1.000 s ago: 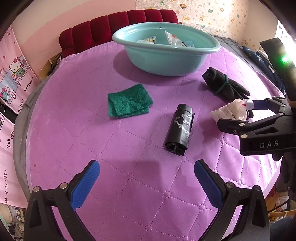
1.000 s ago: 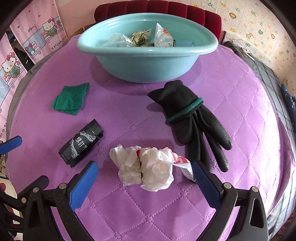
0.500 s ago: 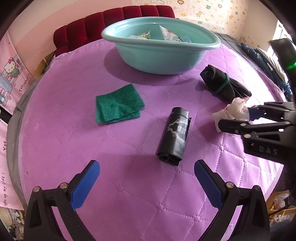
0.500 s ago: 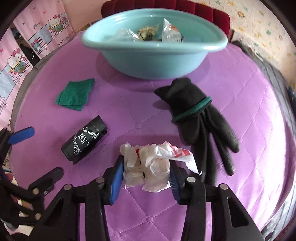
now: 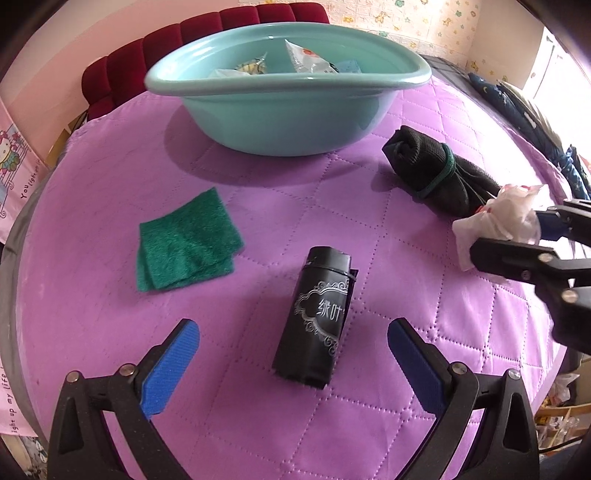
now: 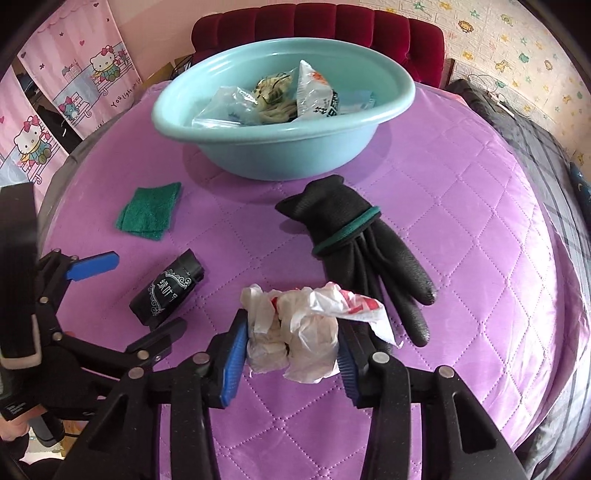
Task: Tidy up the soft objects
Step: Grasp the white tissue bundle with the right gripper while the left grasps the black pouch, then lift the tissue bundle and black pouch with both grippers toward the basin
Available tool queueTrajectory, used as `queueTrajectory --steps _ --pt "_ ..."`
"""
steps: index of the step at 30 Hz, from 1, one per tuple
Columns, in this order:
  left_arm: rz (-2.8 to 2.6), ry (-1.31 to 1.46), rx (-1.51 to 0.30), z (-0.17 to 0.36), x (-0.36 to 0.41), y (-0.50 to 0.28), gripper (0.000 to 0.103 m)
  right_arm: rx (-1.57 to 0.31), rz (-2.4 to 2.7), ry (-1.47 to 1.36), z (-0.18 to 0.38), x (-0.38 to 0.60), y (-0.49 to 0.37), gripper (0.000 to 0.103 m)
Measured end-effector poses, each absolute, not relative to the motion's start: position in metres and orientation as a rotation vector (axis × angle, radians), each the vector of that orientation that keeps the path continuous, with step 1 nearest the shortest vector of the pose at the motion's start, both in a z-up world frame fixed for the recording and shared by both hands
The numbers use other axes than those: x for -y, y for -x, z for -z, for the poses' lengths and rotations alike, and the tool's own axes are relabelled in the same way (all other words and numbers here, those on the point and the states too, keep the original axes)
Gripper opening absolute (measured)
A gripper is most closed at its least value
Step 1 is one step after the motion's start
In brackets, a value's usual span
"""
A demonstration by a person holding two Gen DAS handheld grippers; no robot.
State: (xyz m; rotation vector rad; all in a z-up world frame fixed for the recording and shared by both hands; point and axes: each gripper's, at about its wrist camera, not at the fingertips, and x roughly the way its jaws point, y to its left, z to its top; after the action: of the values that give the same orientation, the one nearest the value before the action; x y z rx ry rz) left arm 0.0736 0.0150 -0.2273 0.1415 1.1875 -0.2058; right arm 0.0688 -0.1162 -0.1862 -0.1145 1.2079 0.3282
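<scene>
My right gripper (image 6: pixel 291 352) is shut on a crumpled white plastic bag (image 6: pixel 295 332), its blue pads pressing both sides; the bag (image 5: pixel 498 218) hangs just above the purple cloth. A black roll of bags (image 5: pixel 317 317) lies flat between the wide-apart fingers of my open left gripper (image 5: pixel 291 362), which hovers over it without touching. The roll (image 6: pixel 166 288) shows left of the held bag. A pair of black gloves (image 6: pixel 354 243) bound by a green band lies to the right. A folded green scouring pad (image 5: pixel 184 243) lies left of centre. The teal basin (image 6: pixel 258 147) at the back holds several packets.
The round table wears a quilted purple cloth (image 5: pixel 258 424). A red padded headboard (image 6: pixel 317 26) stands behind the basin. Pink cartoon curtains (image 6: pixel 55 99) hang at the left. Dark bedding (image 6: pixel 535 155) lies off the table's right side.
My right gripper closed on the white plastic bag and lifted it slightly. My left gripper moved forward over the table until the black roll lay between its fingers.
</scene>
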Motion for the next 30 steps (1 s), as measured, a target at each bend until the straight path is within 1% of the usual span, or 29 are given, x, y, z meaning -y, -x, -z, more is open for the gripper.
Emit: queueTrajectory --steps 2,3,4,5,7,8,10,12,13,16,30 --pt "0.209 -0.145 -1.196 0.231 -0.011 -0.076 0.1 -1.205 -0.327 0.113 0.185 0.119 -0.069 0.047" --pt "0.211 -0.149 -1.204 0.232 -0.009 -0.077 0.096 -1.205 -0.328 0.108 0.184 0.12 -0.069 0.047" --pt "0.211 -0.152 -1.207 0.233 -0.009 -0.077 0.087 -1.205 -0.328 0.106 0.186 0.119 -0.07 0.047" --pt "0.21 -0.156 -1.208 0.234 -0.008 -0.078 0.081 -1.205 -0.329 0.106 0.186 0.119 -0.07 0.047" --pt "0.204 -0.157 -1.209 0.233 -0.005 -0.08 0.052 -1.205 -0.331 0.104 0.186 0.119 -0.071 0.047" --pt "0.207 -0.153 -1.214 0.234 -0.005 -0.081 0.043 -1.205 -0.332 0.104 0.185 0.119 -0.071 0.047" --pt "0.217 -0.135 -1.223 0.234 -0.005 -0.082 0.03 -1.202 -0.327 0.103 0.184 0.121 -0.072 0.047" --pt "0.239 -0.054 -1.234 0.231 -0.01 -0.081 0.024 -1.207 -0.326 0.103 0.184 0.121 -0.072 0.047" --pt "0.243 -0.022 -1.243 0.23 -0.012 -0.082 0.023 -1.207 -0.33 0.103 0.183 0.121 -0.071 0.047" --pt "0.237 -0.039 -1.248 0.227 -0.012 -0.08 0.022 -1.206 -0.341 0.104 0.18 0.123 -0.07 0.047" --pt "0.222 -0.034 -1.241 0.199 0.006 -0.061 0.022 -1.207 -0.381 0.121 0.167 0.128 -0.06 0.047"
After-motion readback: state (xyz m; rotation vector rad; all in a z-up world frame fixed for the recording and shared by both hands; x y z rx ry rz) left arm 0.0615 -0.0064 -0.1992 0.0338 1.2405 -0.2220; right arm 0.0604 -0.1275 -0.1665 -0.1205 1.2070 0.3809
